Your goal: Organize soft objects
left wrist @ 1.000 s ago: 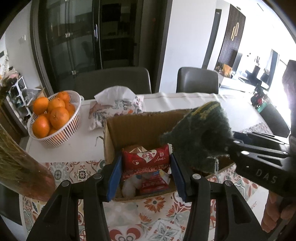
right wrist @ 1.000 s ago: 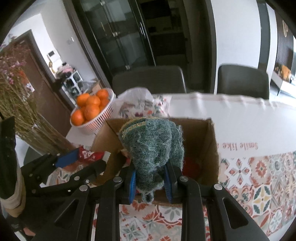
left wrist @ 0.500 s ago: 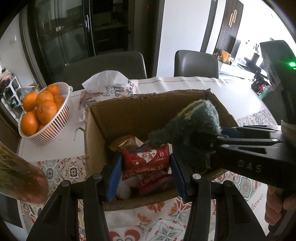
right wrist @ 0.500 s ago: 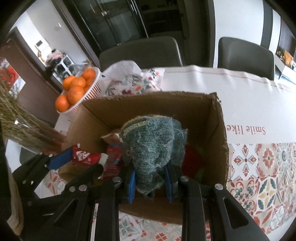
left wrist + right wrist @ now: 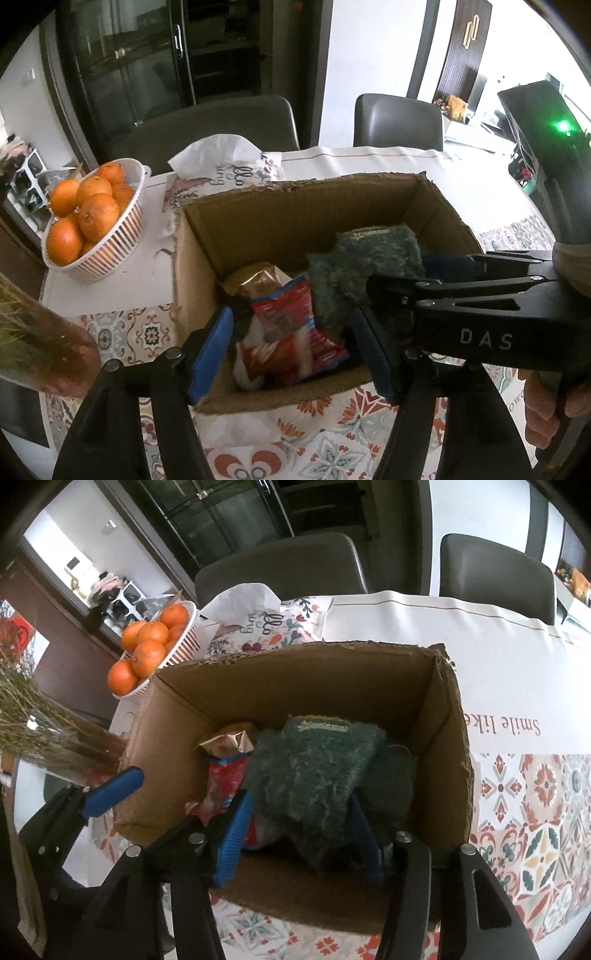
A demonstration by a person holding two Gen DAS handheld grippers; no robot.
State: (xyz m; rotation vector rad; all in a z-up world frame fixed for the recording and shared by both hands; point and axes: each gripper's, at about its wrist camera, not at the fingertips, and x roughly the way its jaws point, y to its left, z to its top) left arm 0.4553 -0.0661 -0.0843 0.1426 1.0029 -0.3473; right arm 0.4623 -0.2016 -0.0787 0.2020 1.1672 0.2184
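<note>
An open cardboard box [image 5: 295, 184] [image 5: 295, 650] stands on the patterned tablecloth. My left gripper [image 5: 291, 350] hangs over its near left side, jaws opening. A red snack packet [image 5: 291, 325] lies loose in the box between the blue pads, touching neither. My right gripper [image 5: 299, 830] reaches into the box's right half, jaws opening too. A fuzzy dark green knit item [image 5: 314, 768] [image 5: 365, 258] sags between its pads and rests on the box contents. A gold-brown packet [image 5: 258, 277] lies behind the red one. The right gripper [image 5: 424, 291] crosses the left wrist view from the right.
A white basket of oranges [image 5: 92, 221] stands left of the box, and a floral tissue pack [image 5: 221, 166] lies behind it. A vase of dried stems [image 5: 29, 332] stands at the near left. Two grey chairs [image 5: 399, 122] face the table's far edge. A hand [image 5: 546, 413] grips the right tool.
Both grippers sank into the box and spread their jaws. The red packet dropped out of the left pads. The green knit item slumped down out of the right pads' squeeze.
</note>
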